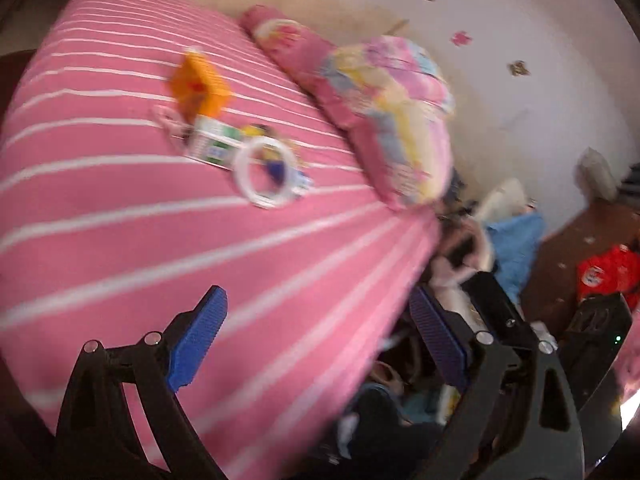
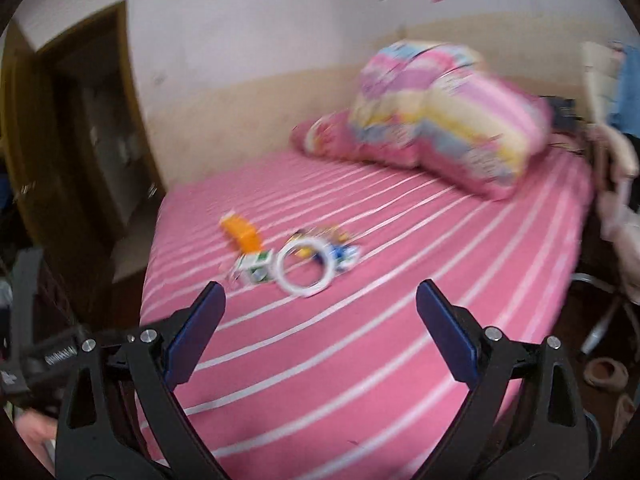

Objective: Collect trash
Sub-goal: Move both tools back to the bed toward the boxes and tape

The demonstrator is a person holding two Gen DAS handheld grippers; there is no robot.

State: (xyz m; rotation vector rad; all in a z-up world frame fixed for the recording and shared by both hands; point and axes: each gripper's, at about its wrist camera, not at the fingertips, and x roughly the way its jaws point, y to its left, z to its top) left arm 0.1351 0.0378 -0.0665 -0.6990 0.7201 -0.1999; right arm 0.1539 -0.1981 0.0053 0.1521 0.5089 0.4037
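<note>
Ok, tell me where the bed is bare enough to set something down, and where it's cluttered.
Bare striped sheet runs from the white tape ring to the near edge, under both open grippers. Also bare: between the trash and the folded quilt. Crowded: mid-bed, where the orange packet, green-and-white carton, the ring and wrappers bunch together.

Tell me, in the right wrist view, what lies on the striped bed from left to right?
Orange packet → small green-and-white carton → white ring-shaped roll of tape → folded pastel patterned quilt, set farther back at the head end of the pink white-striped bedsheet.
</note>
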